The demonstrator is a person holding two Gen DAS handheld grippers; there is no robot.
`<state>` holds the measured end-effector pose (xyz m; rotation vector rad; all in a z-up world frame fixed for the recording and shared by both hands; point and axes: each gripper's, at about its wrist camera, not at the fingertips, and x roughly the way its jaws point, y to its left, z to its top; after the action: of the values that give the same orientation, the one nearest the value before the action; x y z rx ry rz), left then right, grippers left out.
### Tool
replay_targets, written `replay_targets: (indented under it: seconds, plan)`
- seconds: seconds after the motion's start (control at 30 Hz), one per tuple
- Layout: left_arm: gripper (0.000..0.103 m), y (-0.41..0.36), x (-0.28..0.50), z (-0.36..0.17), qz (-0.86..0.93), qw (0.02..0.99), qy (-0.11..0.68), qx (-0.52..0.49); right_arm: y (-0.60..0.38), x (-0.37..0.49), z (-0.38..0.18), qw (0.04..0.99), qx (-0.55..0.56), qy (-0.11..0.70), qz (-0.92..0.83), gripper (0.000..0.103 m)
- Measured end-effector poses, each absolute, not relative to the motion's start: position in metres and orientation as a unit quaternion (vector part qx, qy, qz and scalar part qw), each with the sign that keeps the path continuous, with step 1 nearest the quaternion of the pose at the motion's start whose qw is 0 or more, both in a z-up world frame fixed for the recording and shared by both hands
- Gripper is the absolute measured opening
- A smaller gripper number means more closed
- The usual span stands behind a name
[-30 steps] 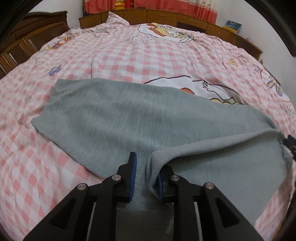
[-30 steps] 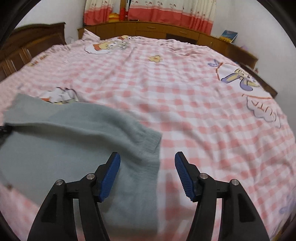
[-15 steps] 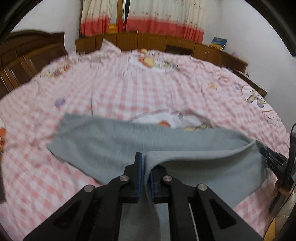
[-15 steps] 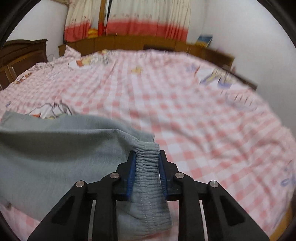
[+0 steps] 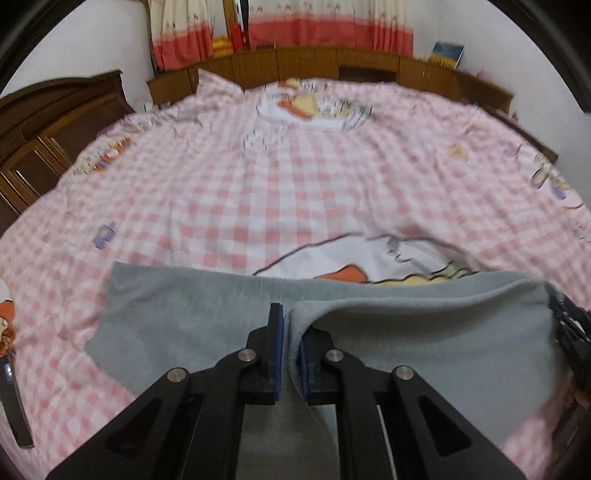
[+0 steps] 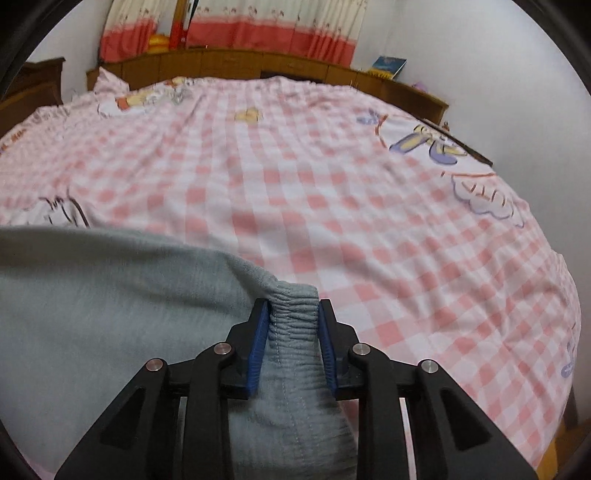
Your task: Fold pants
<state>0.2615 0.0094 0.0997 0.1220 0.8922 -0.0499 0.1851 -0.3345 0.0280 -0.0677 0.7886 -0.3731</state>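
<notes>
Left wrist view: left gripper low over bed, pointing fwd toward headboard end, fingers roughly level. Grey pants spread on pink-checked bedsheet; one fabric edge lifted and folded over, running right from gripper to right gripper, seen at frame's right edge. Jaws nearly closed, pinching the fabric edge between blue pads. Lower layer of pants lies flat to left, beneath and beyond the tips.

Right wrist view: right gripper also low, aimed across bed. Pants fill lower-left of frame. Elastic waistband bunched between blue pads; jaws narrow, clamped on it, ribbed fabric hanging back toward camera. Bedsheet wrinkled, cartoon prints. Wooden cabinets, red-white curtains at back.
</notes>
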Motion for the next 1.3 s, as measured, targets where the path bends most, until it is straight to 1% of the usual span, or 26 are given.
replay_targets:
  seconds: [0.03,0.07,0.1,0.17,0.2,0.23,0.33,0.4,0.47,0.5,0.53,0.63,0.77,0.9,1.0,1.1,1.2,1.3]
  plan:
    - [0.008,0.011,0.269,0.090,-0.022,0.896,0.440,0.053,-0.334,0.186,0.026,0.904,-0.036,0.385,-0.181,0.027]
    - [0.008,0.012,0.274,0.083,-0.021,0.893,0.448,0.047,-0.333,0.187,0.024,0.903,-0.041,0.388,-0.183,0.030]
    - [0.010,0.015,0.281,0.072,-0.021,0.887,0.460,0.037,-0.332,0.188,0.023,0.901,-0.044,0.389,-0.186,0.032]
    - [0.021,0.019,0.288,0.057,-0.020,0.878,0.477,0.031,-0.331,0.189,0.019,0.900,-0.049,0.390,-0.189,0.033]
    - [0.032,0.020,0.291,0.045,-0.013,0.871,0.489,0.042,-0.331,0.189,0.017,0.901,-0.050,0.388,-0.189,0.033]
    - [0.040,0.019,0.292,0.037,-0.005,0.868,0.494,0.054,-0.330,0.189,0.016,0.902,-0.051,0.384,-0.189,0.033]
    - [0.043,0.014,0.288,0.021,0.006,0.873,0.482,0.079,-0.334,0.189,0.012,0.906,-0.036,0.381,-0.181,0.034]
    - [0.045,0.010,0.285,0.021,0.016,0.877,0.471,0.096,-0.339,0.191,0.011,0.906,-0.020,0.385,-0.175,0.038]
    - [0.054,0.011,0.285,0.021,0.025,0.877,0.470,0.100,-0.344,0.190,0.010,0.906,-0.006,0.386,-0.172,0.041]
    - [0.065,0.014,0.285,0.021,0.033,0.877,0.469,0.097,-0.346,0.191,0.010,0.906,-0.003,0.386,-0.173,0.043]
    - [0.073,0.020,0.285,0.022,0.038,0.878,0.469,0.091,-0.346,0.191,0.010,0.906,-0.001,0.387,-0.174,0.044]
    - [0.074,0.038,0.287,0.029,0.017,0.878,0.475,0.045,-0.344,0.192,0.011,0.903,-0.006,0.390,-0.179,0.047]
    - [0.075,0.045,0.275,0.046,-0.025,0.873,0.486,0.043,-0.349,0.194,0.014,0.898,-0.001,0.400,-0.183,0.053]
    - [0.085,0.048,0.245,0.062,-0.078,0.873,0.478,0.060,-0.349,0.197,0.018,0.892,-0.007,0.411,-0.187,0.054]
    - [0.085,0.055,0.220,0.065,-0.096,0.874,0.474,0.047,-0.343,0.199,0.022,0.888,-0.027,0.413,-0.200,0.054]
    - [0.085,0.072,0.200,0.067,-0.089,0.877,0.471,0.025,-0.331,0.190,0.035,0.893,-0.040,0.395,-0.211,0.054]
    - [0.085,0.093,0.181,0.069,-0.062,0.885,0.461,0.019,-0.309,0.175,0.057,0.915,-0.060,0.364,-0.162,0.054]
    - [0.085,0.116,0.167,0.068,-0.047,0.886,0.462,-0.001,-0.277,0.169,0.075,0.919,-0.104,0.358,-0.131,0.054]
